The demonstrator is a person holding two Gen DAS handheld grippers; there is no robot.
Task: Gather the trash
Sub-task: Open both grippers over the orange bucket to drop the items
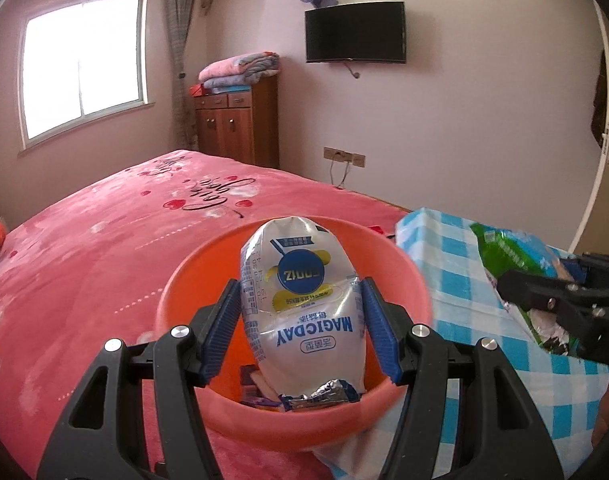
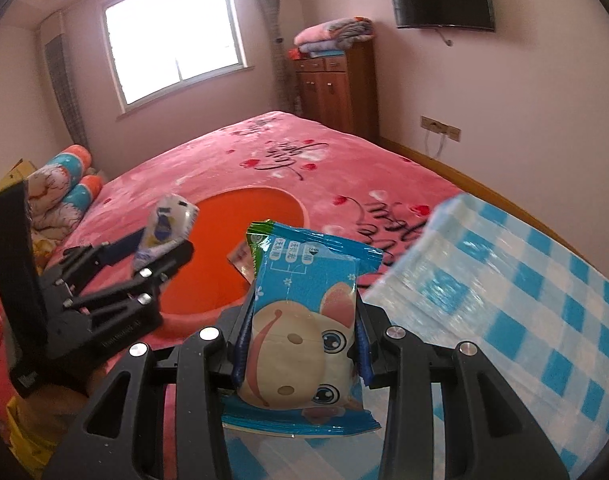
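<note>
My left gripper (image 1: 300,320) is shut on a white MAGICDAY wrapper (image 1: 300,312) and holds it over the orange basin (image 1: 408,280) on the bed. The basin holds a few wrappers at its bottom. My right gripper (image 2: 300,336) is shut on a blue wet-wipes pack with a cartoon face (image 2: 304,320), above the blue checked cloth (image 2: 504,300). In the right wrist view the left gripper (image 2: 160,248) with the white wrapper (image 2: 166,228) is at the left, beside the orange basin (image 2: 208,280). The right gripper (image 1: 560,300) shows at the right of the left wrist view, with the pack (image 1: 512,256).
A pink bedspread (image 1: 104,248) covers the bed. A table with the blue checked cloth (image 1: 456,304) stands at the right. A wooden cabinet (image 1: 236,120) with folded blankets and a wall TV (image 1: 354,32) are at the far wall. Pillows (image 2: 64,184) lie at the left.
</note>
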